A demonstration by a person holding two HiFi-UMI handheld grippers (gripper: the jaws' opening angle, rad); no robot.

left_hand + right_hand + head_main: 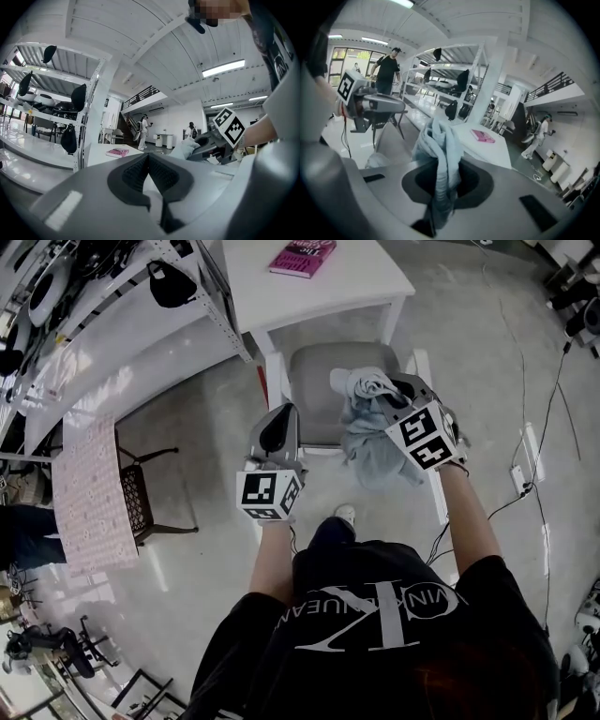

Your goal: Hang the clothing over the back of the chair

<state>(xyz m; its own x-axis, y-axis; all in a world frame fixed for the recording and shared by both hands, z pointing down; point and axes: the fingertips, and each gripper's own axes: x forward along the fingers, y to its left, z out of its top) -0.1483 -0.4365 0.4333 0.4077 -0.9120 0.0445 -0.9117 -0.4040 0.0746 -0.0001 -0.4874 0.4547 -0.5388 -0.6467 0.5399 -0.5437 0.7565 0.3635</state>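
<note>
A light blue-grey garment (367, 442) hangs bunched from my right gripper (392, 395), whose jaws are shut on it. It dangles over the rear of the white chair (275, 381), which has a grey seat and is pushed toward a table. In the right gripper view the cloth (438, 140) runs up between the pads of the right gripper (443, 165). My left gripper (280, 416) hovers over the chair's left side with its jaws shut and nothing between them. The left gripper view shows the left gripper (149, 157) closed, with the garment (184, 147) off to its right.
A white table (375, 282) with a pink book (302, 257) stands beyond the chair. A white shelving rack (122, 329) runs along the left. A dark metal stool (141, 502) beside a patterned cloth is at lower left. A power strip (519, 479) with cables lies on the floor at right.
</note>
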